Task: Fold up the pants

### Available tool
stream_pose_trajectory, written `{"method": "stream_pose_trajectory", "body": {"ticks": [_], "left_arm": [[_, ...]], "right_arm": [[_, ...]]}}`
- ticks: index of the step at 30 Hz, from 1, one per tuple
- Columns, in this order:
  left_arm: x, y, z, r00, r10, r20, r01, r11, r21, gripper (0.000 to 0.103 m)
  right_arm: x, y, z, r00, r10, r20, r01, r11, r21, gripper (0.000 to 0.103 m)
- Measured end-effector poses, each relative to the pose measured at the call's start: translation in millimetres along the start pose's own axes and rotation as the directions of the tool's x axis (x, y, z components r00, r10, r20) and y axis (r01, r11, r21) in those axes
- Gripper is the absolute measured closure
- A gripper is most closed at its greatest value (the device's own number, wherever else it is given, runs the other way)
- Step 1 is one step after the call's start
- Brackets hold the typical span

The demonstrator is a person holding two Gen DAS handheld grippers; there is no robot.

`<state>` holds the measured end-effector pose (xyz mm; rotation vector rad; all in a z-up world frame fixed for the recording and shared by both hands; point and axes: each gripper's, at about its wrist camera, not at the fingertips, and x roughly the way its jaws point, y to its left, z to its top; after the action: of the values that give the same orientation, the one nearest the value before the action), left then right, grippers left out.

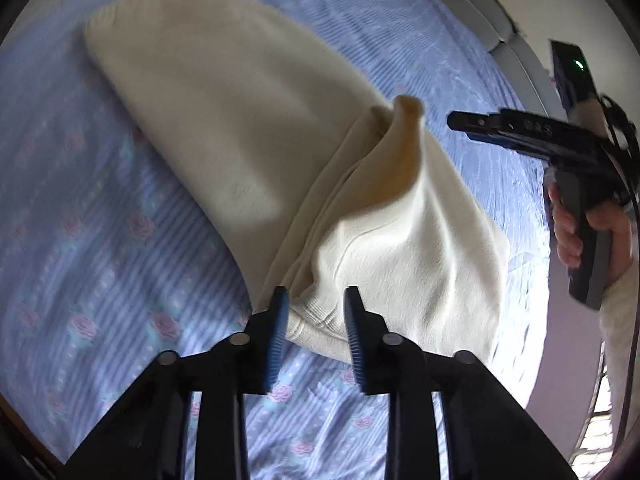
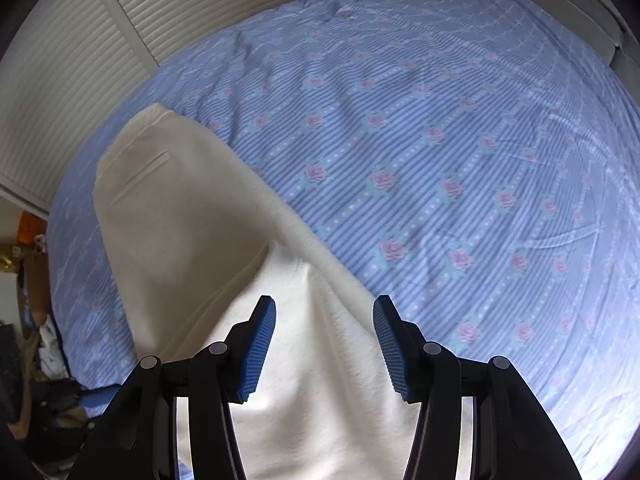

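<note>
Where pants [image 1: 248,128] fold, layers hidden.

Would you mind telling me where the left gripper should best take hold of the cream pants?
Probably the ribbed cuff of the cream pants, approached straight ahead. It lies right between the open left gripper pads as a thick bunched edge on the bedsheet, so closing there should catch all layers.
</note>
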<state>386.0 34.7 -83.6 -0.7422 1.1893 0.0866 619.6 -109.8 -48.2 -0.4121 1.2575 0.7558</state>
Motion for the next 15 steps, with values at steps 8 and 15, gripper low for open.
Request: {"method": "stream_pose_trajectory", "body": {"ticks": [8, 15], "left_arm": [[21.0, 7.1, 6.2, 0.998, 0.038, -0.056, -0.039, 0.999, -0.031, 0.073], [-18.6, -3.0, 0.0, 1.000, -0.016, 0.018, 0.016, 1.000, 0.002, 0.090]], "right_arm": [[1.9, -7.0, -10.5, 1.000, 0.012, -0.005, -0.012, 1.000, 0.022, 0.050], [-3.5, 3.9, -3.1, 1.000, 0.031, 0.006, -0.031, 0.999, -0.038, 0.050]]}}
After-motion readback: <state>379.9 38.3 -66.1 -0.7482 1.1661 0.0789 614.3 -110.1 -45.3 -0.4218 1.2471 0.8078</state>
